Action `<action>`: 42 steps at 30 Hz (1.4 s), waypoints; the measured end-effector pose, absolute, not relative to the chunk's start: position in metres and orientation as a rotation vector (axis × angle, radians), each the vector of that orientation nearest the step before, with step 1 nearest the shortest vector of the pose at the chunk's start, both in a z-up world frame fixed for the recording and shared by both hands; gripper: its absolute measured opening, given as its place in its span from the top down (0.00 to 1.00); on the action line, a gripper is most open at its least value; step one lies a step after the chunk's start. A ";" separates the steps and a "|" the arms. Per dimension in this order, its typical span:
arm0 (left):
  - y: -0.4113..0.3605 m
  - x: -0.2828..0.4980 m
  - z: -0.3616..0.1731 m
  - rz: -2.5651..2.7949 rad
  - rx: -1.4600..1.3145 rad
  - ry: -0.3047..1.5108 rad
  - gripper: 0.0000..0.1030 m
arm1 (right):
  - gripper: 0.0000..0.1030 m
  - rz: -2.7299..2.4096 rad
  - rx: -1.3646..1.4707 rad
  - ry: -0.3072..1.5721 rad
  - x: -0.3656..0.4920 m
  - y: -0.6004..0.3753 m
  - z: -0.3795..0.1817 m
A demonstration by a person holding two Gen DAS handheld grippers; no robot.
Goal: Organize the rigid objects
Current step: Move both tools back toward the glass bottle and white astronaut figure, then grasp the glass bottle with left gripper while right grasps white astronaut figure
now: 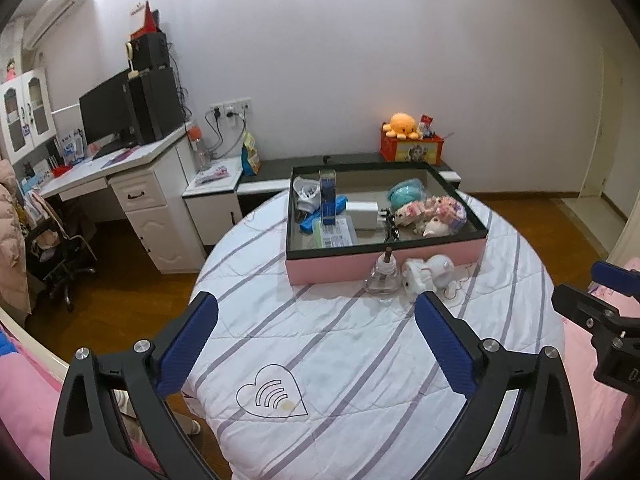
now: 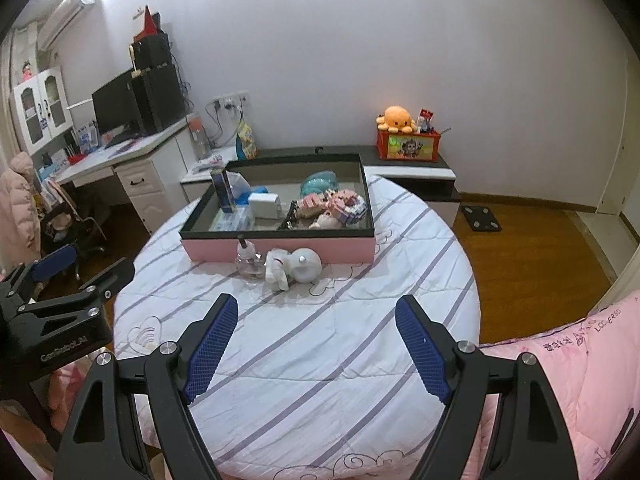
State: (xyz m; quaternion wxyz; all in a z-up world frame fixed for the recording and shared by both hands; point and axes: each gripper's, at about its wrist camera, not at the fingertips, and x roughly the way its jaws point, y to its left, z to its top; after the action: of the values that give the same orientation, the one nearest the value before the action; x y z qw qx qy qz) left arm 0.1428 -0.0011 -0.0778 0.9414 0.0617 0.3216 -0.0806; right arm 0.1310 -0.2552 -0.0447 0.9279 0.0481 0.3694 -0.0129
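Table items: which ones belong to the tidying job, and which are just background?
Job:
- pink box, already part filled
- glass bottle, still outside it on the quilt
- white figurine, beside the bottle
- left tongs and right tongs, both open and empty

Background:
- orange plush on the red box
- monitor on the desk
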 end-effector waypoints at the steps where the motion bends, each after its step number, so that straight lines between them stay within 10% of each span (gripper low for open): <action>1: -0.002 0.147 -0.081 -0.167 0.137 0.666 0.02 | 0.20 -0.027 0.097 0.768 0.136 -0.255 -0.047; 42: -0.034 0.277 -0.173 -0.371 0.170 0.911 0.02 | 0.32 -0.004 0.189 1.138 0.302 -0.268 -0.174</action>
State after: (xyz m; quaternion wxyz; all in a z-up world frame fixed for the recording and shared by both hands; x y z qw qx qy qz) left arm 0.2772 -0.0338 -0.1732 0.8779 0.0815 0.4370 -0.1778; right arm 0.3016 -0.2679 -0.1742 0.8381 0.0894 0.5381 -0.0018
